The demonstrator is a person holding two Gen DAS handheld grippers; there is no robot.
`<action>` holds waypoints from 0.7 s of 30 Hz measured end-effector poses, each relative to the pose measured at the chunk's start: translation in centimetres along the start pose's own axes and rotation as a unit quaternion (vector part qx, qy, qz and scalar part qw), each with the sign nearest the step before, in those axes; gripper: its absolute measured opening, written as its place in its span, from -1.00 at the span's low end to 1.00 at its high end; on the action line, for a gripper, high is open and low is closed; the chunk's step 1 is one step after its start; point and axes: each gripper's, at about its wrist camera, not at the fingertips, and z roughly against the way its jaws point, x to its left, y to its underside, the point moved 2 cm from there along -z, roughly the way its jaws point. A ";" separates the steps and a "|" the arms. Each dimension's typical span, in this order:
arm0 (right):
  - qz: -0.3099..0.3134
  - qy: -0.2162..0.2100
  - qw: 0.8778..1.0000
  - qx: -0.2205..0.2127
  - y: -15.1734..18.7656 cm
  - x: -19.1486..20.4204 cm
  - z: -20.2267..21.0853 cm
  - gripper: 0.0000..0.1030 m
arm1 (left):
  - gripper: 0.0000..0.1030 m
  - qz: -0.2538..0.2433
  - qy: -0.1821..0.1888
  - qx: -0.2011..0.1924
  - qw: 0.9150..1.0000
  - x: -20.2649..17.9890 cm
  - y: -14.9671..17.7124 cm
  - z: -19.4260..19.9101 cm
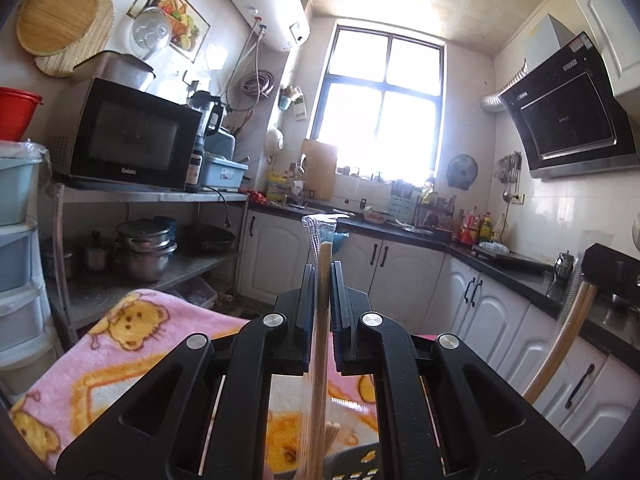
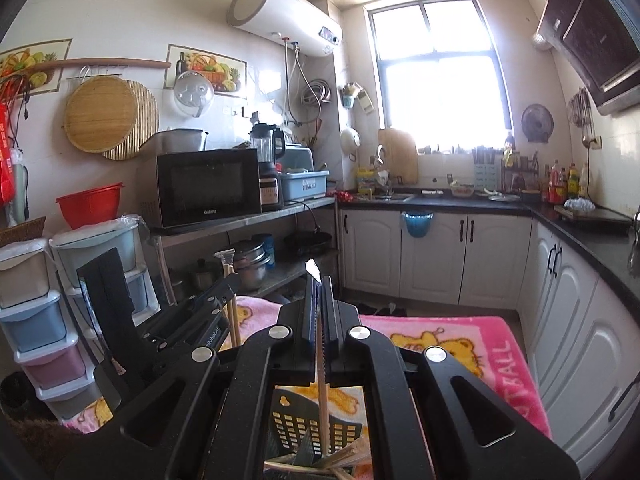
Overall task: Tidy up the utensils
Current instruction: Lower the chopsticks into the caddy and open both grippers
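My left gripper is shut on a pair of wooden chopsticks in a clear plastic sleeve, held upright. My right gripper is shut on another wrapped pair of chopsticks, also upright. Its lower end reaches into a black perforated utensil holder that stands on the pink blanket and holds several other utensils. The left gripper with its chopsticks shows at the left of the right wrist view. The right gripper's chopsticks show at the right of the left wrist view. The holder's rim shows below the left gripper.
A pink bear-print blanket covers the work surface. A metal shelf with a microwave and pots stands to the left. Plastic drawers stand at far left. White cabinets and a dark counter run along the back and right.
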 end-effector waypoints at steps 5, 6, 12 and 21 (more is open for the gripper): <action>-0.010 0.000 1.000 0.014 1.0 -0.2 -0.4 -0.94 | -0.92 -0.001 0.009 0.014 1.000 0.2 1.0 0.5; -0.012 0.000 1.000 0.017 1.2 -0.2 -0.4 -0.94 | -0.92 0.002 0.013 0.020 1.000 0.4 1.2 0.7; -0.018 0.009 0.999 0.025 2.3 -0.5 0.0 -0.94 | -0.90 0.011 0.026 0.042 0.999 0.9 1.9 1.9; -0.025 0.022 0.999 0.040 3.5 -1.2 1.3 -0.67 | -0.71 0.012 0.037 0.089 0.995 1.6 3.1 3.3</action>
